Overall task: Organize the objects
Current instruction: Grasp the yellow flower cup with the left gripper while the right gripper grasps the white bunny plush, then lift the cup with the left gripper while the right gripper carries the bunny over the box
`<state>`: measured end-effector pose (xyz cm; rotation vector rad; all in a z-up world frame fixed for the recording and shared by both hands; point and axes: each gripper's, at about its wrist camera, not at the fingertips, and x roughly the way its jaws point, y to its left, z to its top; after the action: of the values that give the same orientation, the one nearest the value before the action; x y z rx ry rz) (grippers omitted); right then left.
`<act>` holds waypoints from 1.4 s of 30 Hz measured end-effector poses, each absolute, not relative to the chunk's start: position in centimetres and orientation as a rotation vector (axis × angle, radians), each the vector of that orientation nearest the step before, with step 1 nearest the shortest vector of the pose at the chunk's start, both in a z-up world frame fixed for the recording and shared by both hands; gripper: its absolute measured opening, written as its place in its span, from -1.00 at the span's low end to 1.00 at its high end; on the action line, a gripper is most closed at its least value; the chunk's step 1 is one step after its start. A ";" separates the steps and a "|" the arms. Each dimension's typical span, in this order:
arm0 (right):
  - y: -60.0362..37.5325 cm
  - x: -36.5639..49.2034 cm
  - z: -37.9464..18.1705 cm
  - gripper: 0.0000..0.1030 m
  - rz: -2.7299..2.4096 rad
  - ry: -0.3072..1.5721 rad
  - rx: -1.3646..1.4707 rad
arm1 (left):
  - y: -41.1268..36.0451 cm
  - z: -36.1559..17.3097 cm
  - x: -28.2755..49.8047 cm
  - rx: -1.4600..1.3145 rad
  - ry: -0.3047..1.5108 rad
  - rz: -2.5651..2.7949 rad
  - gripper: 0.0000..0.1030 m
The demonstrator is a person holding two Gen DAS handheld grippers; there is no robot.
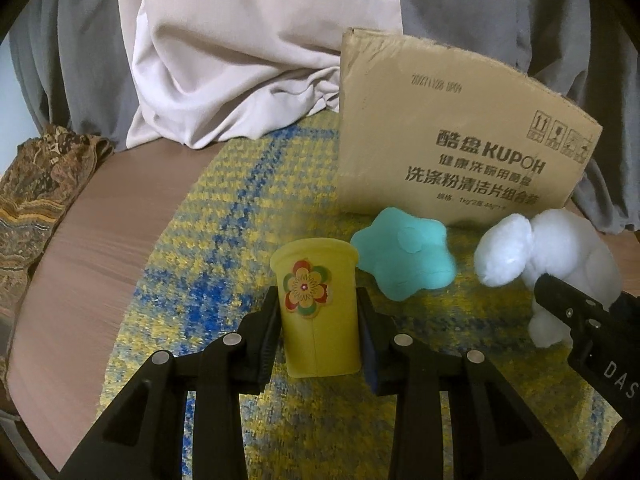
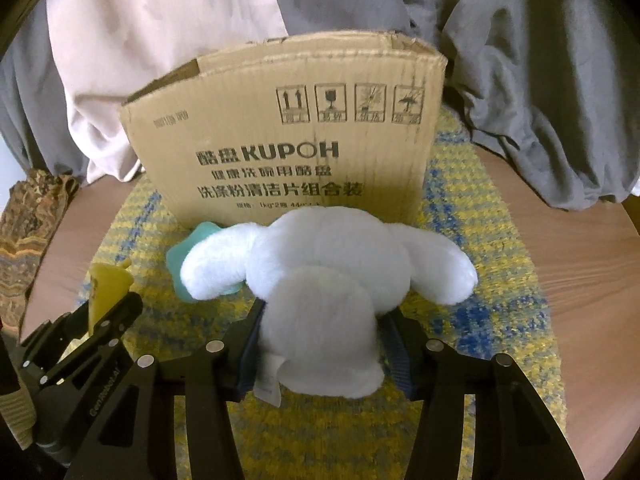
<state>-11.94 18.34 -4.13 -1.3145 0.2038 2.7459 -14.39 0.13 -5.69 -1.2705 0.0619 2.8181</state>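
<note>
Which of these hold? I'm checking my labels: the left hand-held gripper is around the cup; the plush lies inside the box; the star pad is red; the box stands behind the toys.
1. The left hand-held gripper has its fingers on both sides of the cup. True.
2. The plush lies inside the box. False: it is in front of it, between the right hand-held gripper fingers.
3. The star pad is red. False: teal.
4. The box stands behind the toys. True.

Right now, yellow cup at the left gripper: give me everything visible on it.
The yellow cup stands upright on the yellow-and-blue woven mat. It looks like soft plastic or paper, tapered, with a rolled rim, a vertical seam and a red, green and yellow flower sticker. The left gripper brackets its sides, pads at or near the walls. The teal star-shaped toy lies behind it.
</note>
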 end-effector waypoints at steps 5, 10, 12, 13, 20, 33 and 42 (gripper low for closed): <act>18.8 -10.9 -2.7 0.03 2.765 0.221 -1.265 | 0.5 -4.4 -13.5 -1.230 0.067 2.832 -0.33; 19.4 -10.0 -0.9 0.03 2.787 0.230 -1.204 | 1.2 -2.8 -12.8 -1.179 0.077 2.843 -0.33; 19.7 -9.7 -0.1 0.03 2.795 0.232 -1.181 | 1.5 -2.2 -12.6 -1.158 0.076 2.845 -0.33; 19.8 -9.5 0.3 0.03 2.799 0.233 -1.168 | 1.7 -1.9 -12.5 -1.147 0.073 2.846 -0.33; 20.3 -8.9 2.5 0.03 2.821 0.234 -1.096 | 2.4 0.2 -12.2 -1.086 0.076 2.849 -0.33; 21.1 -9.9 6.4 0.03 2.849 0.226 -0.990 | 3.8 4.1 -13.6 -0.985 0.093 2.860 -0.33; 21.6 -11.9 9.0 0.03 2.865 0.218 -0.935 | 4.8 6.8 -16.1 -0.917 0.098 2.843 -0.32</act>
<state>-11.87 21.57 9.01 -0.9345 0.2184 2.8652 -16.09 4.76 6.77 -0.9170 0.0978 2.8431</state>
